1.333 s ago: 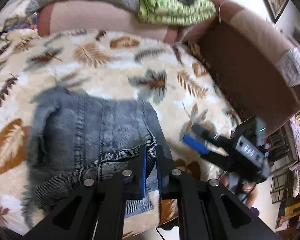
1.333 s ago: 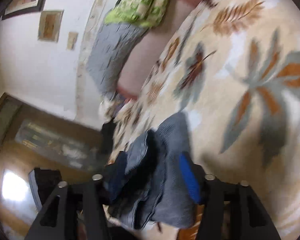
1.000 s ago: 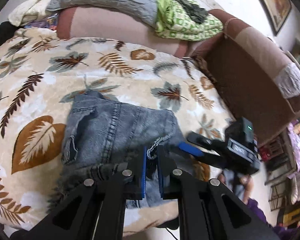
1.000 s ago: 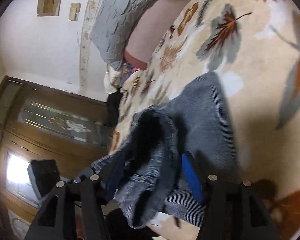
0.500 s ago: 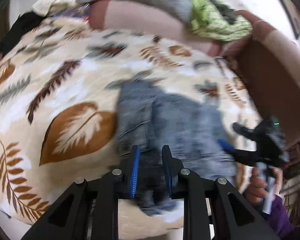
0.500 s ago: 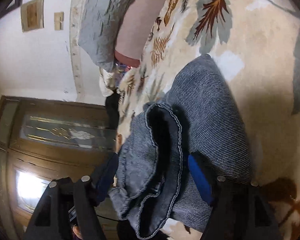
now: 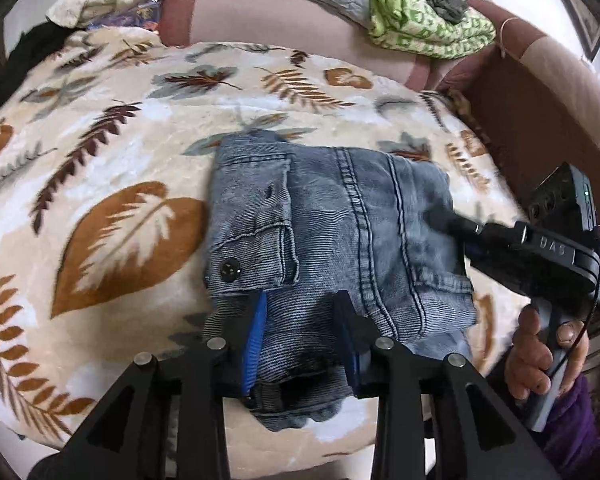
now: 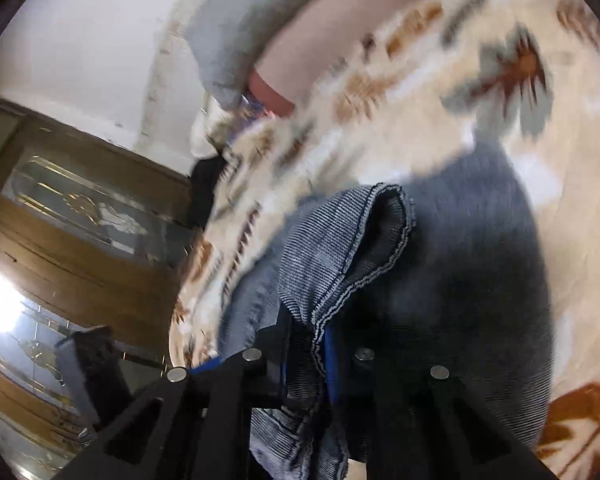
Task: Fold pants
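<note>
**Jeans bundle on the leaf blanket**

At frame centre in my left wrist view, the folded jeans [image 7: 332,236] lie on the leaf-print blanket [image 7: 112,184]. My left tongs [image 7: 300,332] have just been opening, jaws parted astride the near denim edge. My right tongs [image 8: 306,356] have just closed, pinching a hemmed denim fold.

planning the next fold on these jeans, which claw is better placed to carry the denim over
Right. The right claw has just closed on an edge of the jeans, already pinched. The left claw has been opening; denim sits between its jaws, but unpinched.
</note>
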A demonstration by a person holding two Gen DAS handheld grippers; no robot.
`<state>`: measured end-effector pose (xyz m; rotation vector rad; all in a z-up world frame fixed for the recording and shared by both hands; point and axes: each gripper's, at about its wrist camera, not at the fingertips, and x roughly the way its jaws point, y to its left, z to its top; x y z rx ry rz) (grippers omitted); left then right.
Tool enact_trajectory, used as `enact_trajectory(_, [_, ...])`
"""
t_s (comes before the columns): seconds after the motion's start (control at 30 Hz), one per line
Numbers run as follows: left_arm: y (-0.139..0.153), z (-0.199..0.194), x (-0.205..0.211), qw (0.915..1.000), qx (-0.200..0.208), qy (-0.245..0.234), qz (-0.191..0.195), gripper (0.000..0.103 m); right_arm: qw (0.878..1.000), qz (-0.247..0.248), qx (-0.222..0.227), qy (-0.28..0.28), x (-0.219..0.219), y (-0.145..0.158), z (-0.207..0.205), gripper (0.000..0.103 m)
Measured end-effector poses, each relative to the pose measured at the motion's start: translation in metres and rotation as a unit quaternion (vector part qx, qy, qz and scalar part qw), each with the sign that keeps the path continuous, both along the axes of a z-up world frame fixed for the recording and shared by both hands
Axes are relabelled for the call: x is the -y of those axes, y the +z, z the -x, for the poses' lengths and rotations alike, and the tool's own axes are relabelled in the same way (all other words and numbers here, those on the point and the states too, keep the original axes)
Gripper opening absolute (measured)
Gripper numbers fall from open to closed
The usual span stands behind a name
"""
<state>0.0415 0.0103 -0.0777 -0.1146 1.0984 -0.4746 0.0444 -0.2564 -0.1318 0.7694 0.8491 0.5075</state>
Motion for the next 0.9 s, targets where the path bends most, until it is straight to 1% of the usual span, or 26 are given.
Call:
enact_trajectory(0.07, [0.007, 0.0, 0.01, 0.9998, -0.003, -0.011, 0.018, 0.034, 1.0, -0.002, 0.016, -0.012, 0.01, 0.016, -0.001, 0.013])
enact_trajectory(0.13, [0.016, 0.002, 0.025, 0.9994, 0.008, -0.024, 0.025, 0.035, 0.999, 0.006, 0.037, -0.027, 0.025, 0.031, 0.001, 0.013])
enact_trajectory(0.2, [0.022, 0.001, 0.043, 0.9987, 0.016, -0.036, 0.033, 0.036, 0.998, 0.017, 0.043, -0.047, 0.037, 0.038, 0.001, 0.013])
enact_trajectory(0.23, [0.022, 0.0, 0.051, 0.9983, 0.015, -0.041, 0.038, 0.038, 0.997, 0.022, 0.041, -0.06, 0.045, 0.037, 0.001, 0.013])
enact_trajectory(0.27, [0.019, -0.002, 0.059, 0.9981, 0.01, -0.048, 0.038, 0.041, 0.996, 0.034, 0.033, -0.08, 0.056, 0.031, 0.001, 0.013])
enact_trajectory(0.3, [0.015, -0.004, 0.064, 0.9981, 0.005, -0.052, 0.032, 0.051, 0.994, 0.045, 0.025, -0.094, 0.063, 0.025, 0.001, 0.013])
enact_trajectory(0.33, [0.007, -0.005, 0.07, 0.9984, -0.004, -0.053, 0.019, 0.057, 0.993, 0.055, 0.006, -0.108, 0.072, 0.011, -0.002, 0.013])
enact_trajectory(0.37, [0.0, -0.006, 0.072, 0.9985, -0.013, -0.052, 0.009, 0.057, 0.993, 0.053, -0.01, -0.106, 0.079, -0.001, -0.005, 0.013])
enact_trajectory(0.4, [-0.004, -0.007, 0.071, 0.9985, -0.016, -0.051, 0.009, 0.057, 0.994, 0.044, -0.034, -0.097, 0.084, -0.018, -0.009, 0.013])
enact_trajectory(0.47, [-0.004, -0.006, 0.062, 0.9989, -0.014, -0.04, 0.022, 0.057, 0.993, 0.028, -0.073, -0.084, 0.089, -0.041, -0.015, 0.013])
enact_trajectory(0.5, [-0.002, -0.006, 0.058, 0.999, -0.012, -0.035, 0.024, 0.057, 0.993, 0.026, -0.079, -0.079, 0.087, -0.044, -0.018, 0.014])
enact_trajectory(0.53, [0.003, -0.006, 0.055, 0.9994, -0.004, -0.028, 0.017, 0.057, 0.994, 0.034, -0.07, -0.073, 0.084, -0.04, -0.02, 0.016])
enact_trajectory(0.6, [0.016, -0.009, 0.048, 0.9995, 0.028, -0.008, -0.012, 0.057, 0.995, 0.048, -0.049, -0.072, 0.08, -0.03, -0.019, 0.017])
enact_trajectory(0.63, [0.022, -0.011, 0.045, 0.9988, 0.043, 0.002, -0.023, 0.057, 0.995, 0.046, -0.043, -0.072, 0.081, -0.028, -0.017, 0.017])
enact_trajectory(0.7, [0.027, -0.017, 0.038, 0.9983, 0.05, 0.012, -0.027, 0.057, 0.994, 0.053, -0.048, -0.078, 0.083, -0.027, -0.013, 0.018])
enact_trajectory(0.73, [0.027, -0.02, 0.036, 0.9981, 0.051, 0.018, -0.03, 0.057, 0.991, 0.079, -0.05, -0.094, 0.084, -0.023, -0.009, 0.021])
enact_trajectory(0.77, [0.025, -0.023, 0.036, 0.9973, 0.057, 0.023, -0.042, 0.057, 0.989, 0.1, -0.041, -0.106, 0.082, -0.019, -0.004, 0.024])
enact_trajectory(0.8, [0.023, -0.027, 0.038, 0.9958, 0.065, 0.026, -0.059, 0.057, 0.986, 0.118, -0.029, -0.115, 0.077, -0.012, -0.003, 0.024])
enact_trajectory(0.83, [0.019, -0.03, 0.04, 0.9934, 0.072, 0.031, -0.083, 0.057, 0.98, 0.149, -0.009, -0.129, 0.075, -0.002, 0.003, 0.024])
enact_trajectory(0.87, [0.013, -0.033, 0.043, 0.9906, 0.073, 0.036, -0.109, 0.057, 0.976, 0.169, 0.005, -0.139, 0.073, 0.005, 0.007, 0.024])
enact_trajectory(0.9, [0.007, -0.034, 0.044, 0.9904, 0.066, 0.037, -0.116, 0.057, 0.971, 0.188, 0.024, -0.149, 0.071, 0.013, 0.014, 0.025])
